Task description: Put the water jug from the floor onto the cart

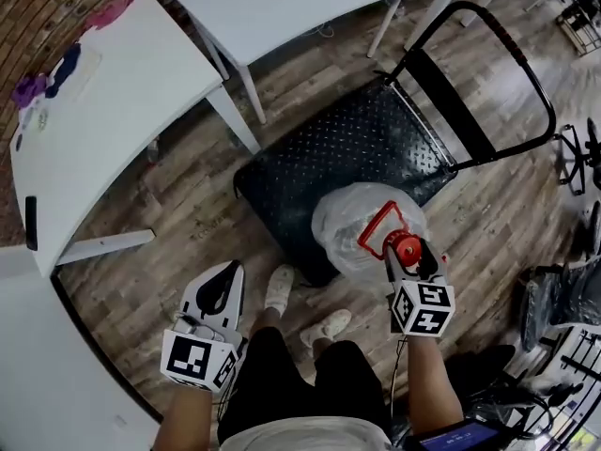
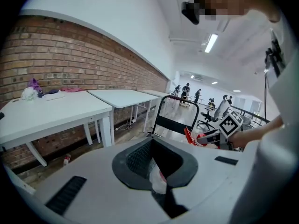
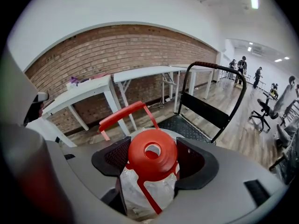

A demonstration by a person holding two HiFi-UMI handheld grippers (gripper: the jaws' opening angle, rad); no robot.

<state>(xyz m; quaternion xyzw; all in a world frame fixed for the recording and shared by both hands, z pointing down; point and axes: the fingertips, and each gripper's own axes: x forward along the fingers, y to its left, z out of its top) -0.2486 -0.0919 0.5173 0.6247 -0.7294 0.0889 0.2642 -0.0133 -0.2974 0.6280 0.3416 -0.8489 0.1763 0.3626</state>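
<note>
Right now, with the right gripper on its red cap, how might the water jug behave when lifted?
The water jug looks bulky and thin-walled, so probably heavy if full; its fill cannot be read. Gripped only at the red cap by the right gripper, it may swing or slip.

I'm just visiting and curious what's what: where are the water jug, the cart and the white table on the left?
water jug (image 1: 346,222), head view, clear body
cart (image 1: 347,144), head view, black studded deck
white table (image 1: 113,111), head view, bare top
</note>
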